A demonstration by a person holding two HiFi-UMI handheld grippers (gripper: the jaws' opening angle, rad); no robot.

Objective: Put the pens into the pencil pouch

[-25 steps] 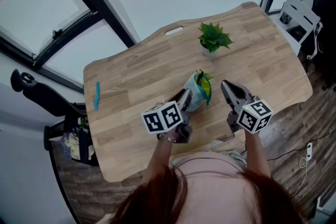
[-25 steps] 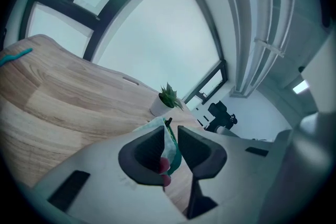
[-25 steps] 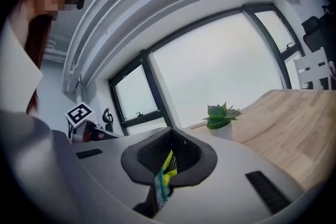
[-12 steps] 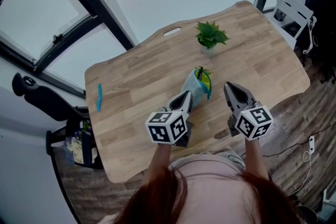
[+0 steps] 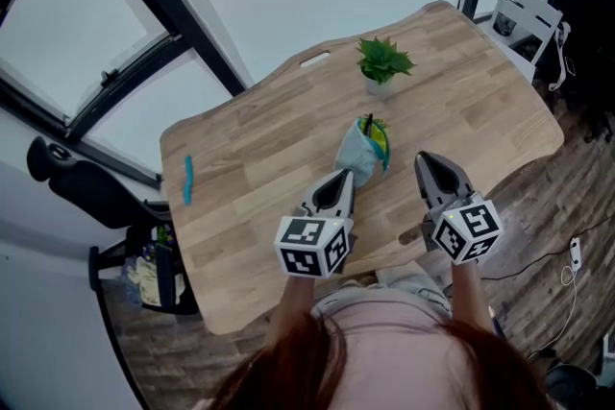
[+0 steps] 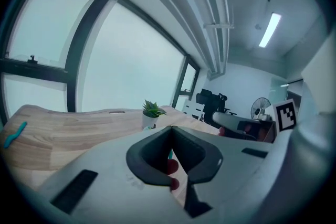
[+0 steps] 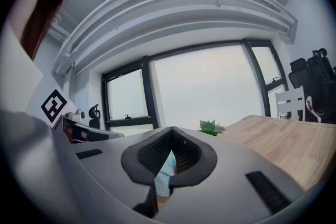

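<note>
A: Now, nearest first. Status of the left gripper?
B: Jaws fully together, nothing between them. It is held over the near part of the wooden table, with its tip close beside the pouch's lower left. Contact cannot be read.

A: And the right gripper?
B: Same state, jaws together and empty. It sits beside the left one, just right of the pouch and apart from it. Its own view shows pouch fabric through the gap under the closed tips.

A: Where is the pencil pouch?
B: Mid-table, just beyond the 2 gripper tips, standing upright with its mouth open upward. The fabric is pale blue-green. The pens stick out of the top: 1 dark shaft plus yellow-green ones, exact count not readable.

A: Anything outside the pouch?
B: 1 blue pen lies flat near the table's left edge, well apart from the pouch and both grippers.

A: Farther back?
B: A small potted plant stands upright beyond the pouch. Left of it is a slot cut through the tabletop. Past the table are large windows and a white chair at far right.
</note>
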